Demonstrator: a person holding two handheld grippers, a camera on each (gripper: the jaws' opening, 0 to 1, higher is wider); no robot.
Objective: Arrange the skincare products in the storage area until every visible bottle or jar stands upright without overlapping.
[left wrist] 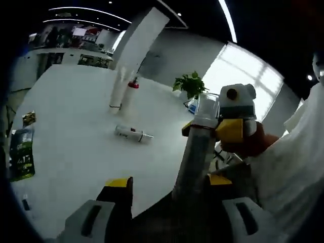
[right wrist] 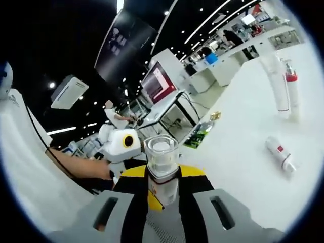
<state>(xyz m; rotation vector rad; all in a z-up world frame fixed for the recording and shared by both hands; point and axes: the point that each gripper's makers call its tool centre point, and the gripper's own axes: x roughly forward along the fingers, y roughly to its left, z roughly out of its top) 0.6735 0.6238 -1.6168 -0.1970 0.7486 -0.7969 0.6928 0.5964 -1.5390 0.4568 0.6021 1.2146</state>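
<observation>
text: none legible | lying bottle (right wrist: 280, 154) on the table (right wrist: 243, 131): a small red mark, too small to read | green packet (left wrist: 21, 154) at the table edge: printing there, blurred beyond reading | wall screen (right wrist: 158, 81): pink and white panels, no words to make out

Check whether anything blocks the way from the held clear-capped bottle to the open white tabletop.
Nothing visible does. The right gripper holds the clear-capped bottle; bare white tabletop lies beyond, the small lying white bottle off to one side.
</observation>
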